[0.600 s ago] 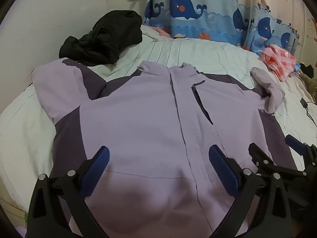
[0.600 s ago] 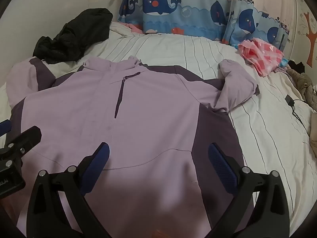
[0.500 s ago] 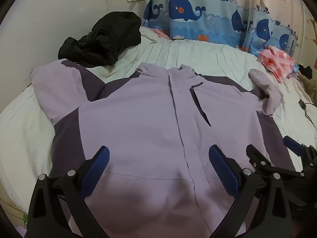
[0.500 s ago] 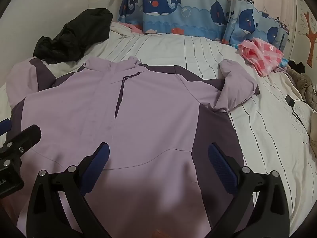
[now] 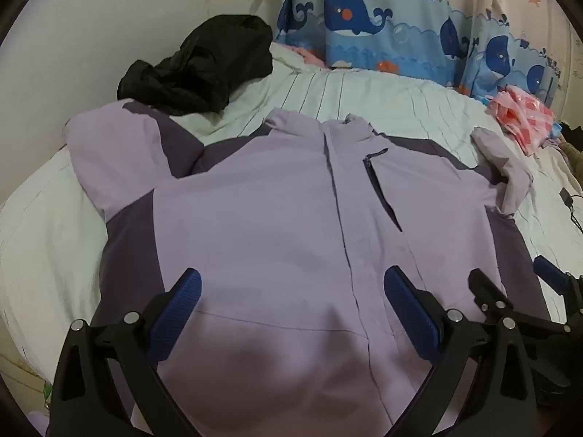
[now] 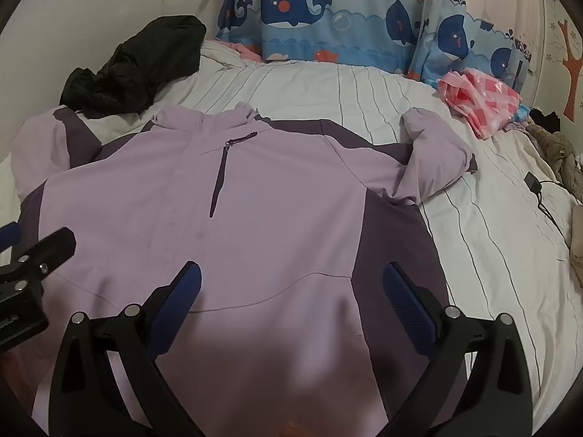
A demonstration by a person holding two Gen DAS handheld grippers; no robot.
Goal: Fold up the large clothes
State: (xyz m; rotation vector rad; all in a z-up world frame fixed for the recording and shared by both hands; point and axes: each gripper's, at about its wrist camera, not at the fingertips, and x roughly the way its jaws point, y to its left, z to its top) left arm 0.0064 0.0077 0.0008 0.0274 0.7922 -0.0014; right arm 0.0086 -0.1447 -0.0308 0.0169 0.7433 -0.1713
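The left hand-held gripper (image 5: 291,313) hangs above the lower front of the jacket with its jaws spread wide and nothing between the blue pads. The right hand-held gripper (image 6: 291,309) stands the same way, wide and empty, just beside the left one and over the jacket's lower right half. Neither pad appears to touch the cloth, though from these views I cannot be sure how far above it they are.

Below them the lilac and purple jacket (image 5: 284,225) lies face up on the bed (image 6: 364,94), front closed, collar towards the whale curtain (image 6: 328,14). Its body is spread flat and fairly smooth. The left sleeve (image 5: 109,160) lies out to the side, bent a little at the shoulder; the right sleeve (image 6: 433,156) is bunched and doubled back near the shoulder.

So, as I judge it, the laying out is done and no fold has been made yet: both sleeves have still to be brought across the chest, and the body then doubled from hem to collar.

Farther off, a black garment (image 5: 196,69) sits crumpled by the wall and a pink checked bundle (image 6: 477,98) lies near the curtain; whether they await folding too cannot be told.
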